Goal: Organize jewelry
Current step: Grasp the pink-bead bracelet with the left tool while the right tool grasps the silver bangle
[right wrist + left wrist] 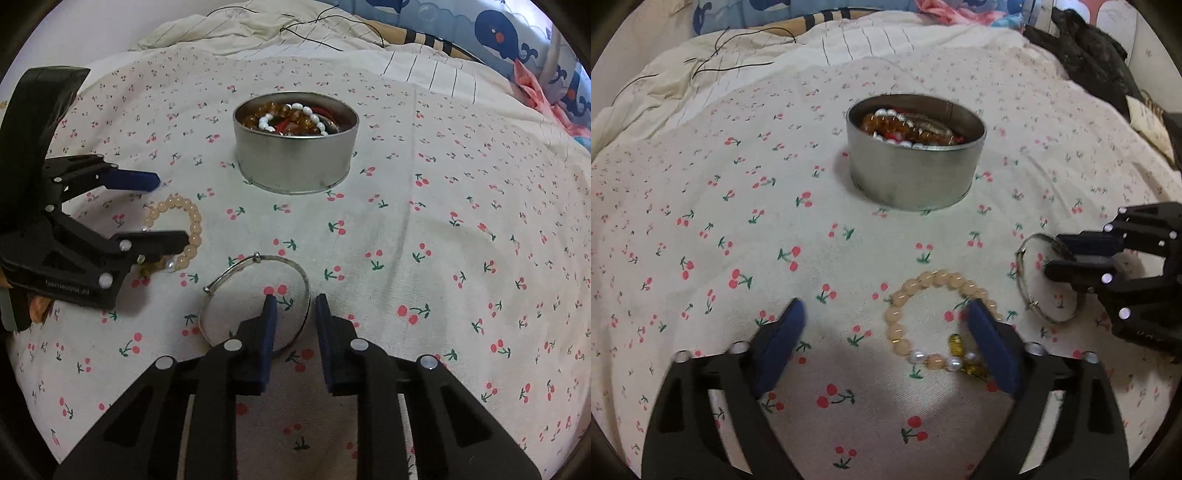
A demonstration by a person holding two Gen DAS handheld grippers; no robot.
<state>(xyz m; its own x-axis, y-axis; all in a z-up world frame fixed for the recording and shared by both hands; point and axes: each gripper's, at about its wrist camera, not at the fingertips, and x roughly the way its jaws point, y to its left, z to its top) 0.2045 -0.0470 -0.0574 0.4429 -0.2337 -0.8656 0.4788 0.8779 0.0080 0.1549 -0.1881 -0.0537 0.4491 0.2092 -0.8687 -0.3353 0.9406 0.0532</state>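
A round metal tin (912,173) holding several bead bracelets sits on the cherry-print bedsheet; it also shows in the right wrist view (295,162). A peach bead bracelet (923,284) with pearls and gold beads lies near my left gripper (886,317), which is open, its right finger over the bracelet's right side. The bracelet also shows in the right wrist view (192,221). A thin silver bangle (258,258) lies flat, also seen in the left wrist view (1021,273). My right gripper (293,301) is open, its fingers straddling the bangle's right rim.
The cherry-print sheet (443,240) covers the bed. A striped cream blanket (720,74) with a black cord lies at the back. A dark garment (1097,59) sits far right. A whale-print pillow (498,33) is behind.
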